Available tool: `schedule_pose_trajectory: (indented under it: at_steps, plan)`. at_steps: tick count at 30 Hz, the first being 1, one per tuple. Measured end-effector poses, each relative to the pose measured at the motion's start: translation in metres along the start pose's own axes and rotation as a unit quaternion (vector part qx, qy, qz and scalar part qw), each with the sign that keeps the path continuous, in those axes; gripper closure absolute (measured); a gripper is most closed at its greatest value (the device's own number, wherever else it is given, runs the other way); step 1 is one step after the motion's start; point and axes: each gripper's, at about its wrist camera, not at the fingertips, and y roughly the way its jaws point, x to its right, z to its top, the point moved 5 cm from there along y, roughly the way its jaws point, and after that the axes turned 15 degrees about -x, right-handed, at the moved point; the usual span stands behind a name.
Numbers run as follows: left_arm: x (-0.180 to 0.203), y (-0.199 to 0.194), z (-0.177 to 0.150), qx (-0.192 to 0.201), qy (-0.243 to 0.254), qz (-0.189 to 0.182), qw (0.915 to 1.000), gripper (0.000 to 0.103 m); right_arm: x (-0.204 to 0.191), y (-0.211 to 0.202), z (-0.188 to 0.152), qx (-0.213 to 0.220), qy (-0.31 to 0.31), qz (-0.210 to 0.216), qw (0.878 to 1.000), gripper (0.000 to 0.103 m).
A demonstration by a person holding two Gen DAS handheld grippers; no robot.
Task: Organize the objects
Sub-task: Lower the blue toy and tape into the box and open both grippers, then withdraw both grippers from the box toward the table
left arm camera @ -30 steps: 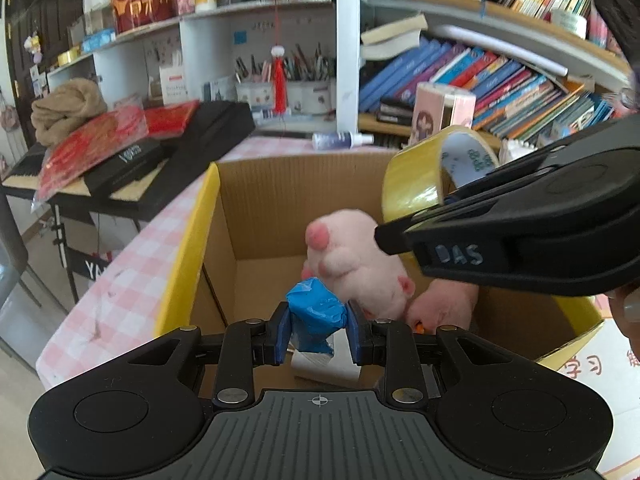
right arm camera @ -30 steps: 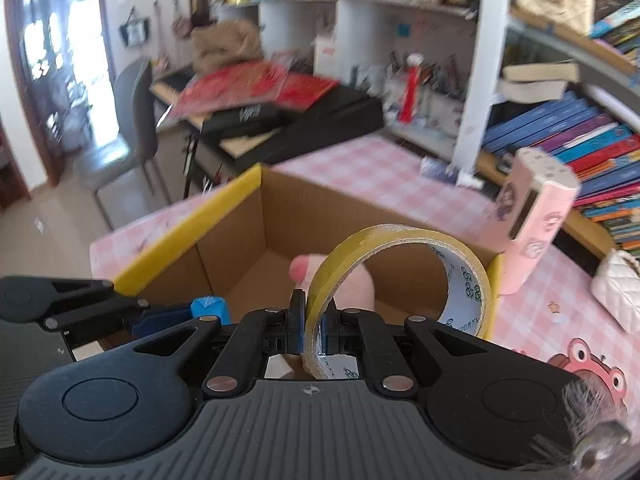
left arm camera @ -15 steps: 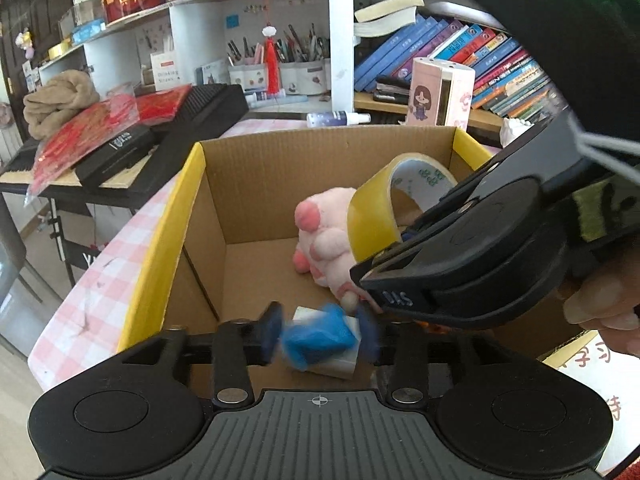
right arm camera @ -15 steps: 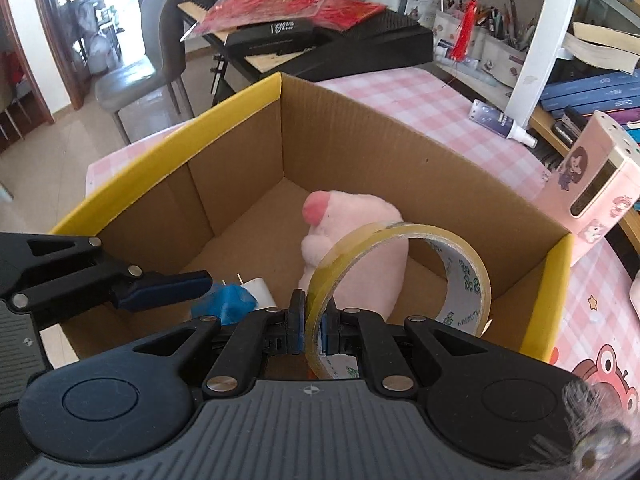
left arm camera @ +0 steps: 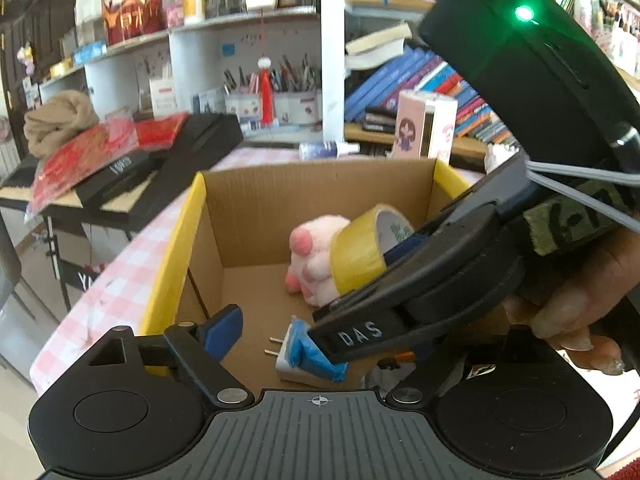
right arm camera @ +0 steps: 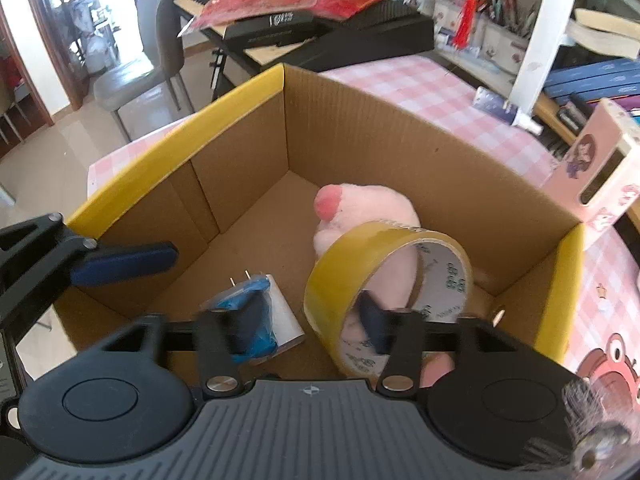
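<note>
Since the earlier frame the blue-wrapped plug (left arm camera: 308, 354) has dropped from the left tool (left arm camera: 320, 332), whose jaws are opening, onto the floor of the cardboard box (right arm camera: 400, 140) at lower centre. The right tool (right arm camera: 310, 322) is also opening, one finger inside the yellow tape roll (right arm camera: 340, 276), which leans on the pink plush toy (right arm camera: 360, 208) at centre right.

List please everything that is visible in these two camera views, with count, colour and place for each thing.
cardboard box: one, brown with yellow rim, on the checked table
plush toy: one, pink, inside the box by the far wall
tape roll: one, yellow, inside the box, leaning at the plush toy
plug adapter: one, white with blue wrap, on the box floor
tablecloth: one, pink and white checks, under the box
pink carton: one, outside the box's far right corner
books: many, mostly blue, on shelves behind
chair: one, grey, on the floor at left
left gripper: black, jaws opening, adapter lying free
right gripper: black, jaws opening, tape wall between them
</note>
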Motion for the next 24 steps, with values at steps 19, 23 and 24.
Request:
schedule_pose_trajectory:
  at_steps: [19, 23, 24]
  plan:
    - [-0.012, -0.059, -0.022, 0.059, -0.024, -0.012, 0.9979, 0.011, 0.002, -0.098, -0.062, 0.123, 0.126, -0.026, 0.984, 0.046]
    - [-0.021, -0.071, -0.034, 0.065, -0.04, -0.006, 0.9971, 0.011, -0.002, -0.112, -0.081, 0.154, 0.157, -0.055, 0.974, 0.045]
    - [-0.023, -0.074, -0.036, 0.066, -0.043, -0.005, 0.9969, 0.011, -0.004, -0.116, -0.086, 0.162, 0.164, -0.065, 0.971, 0.045]
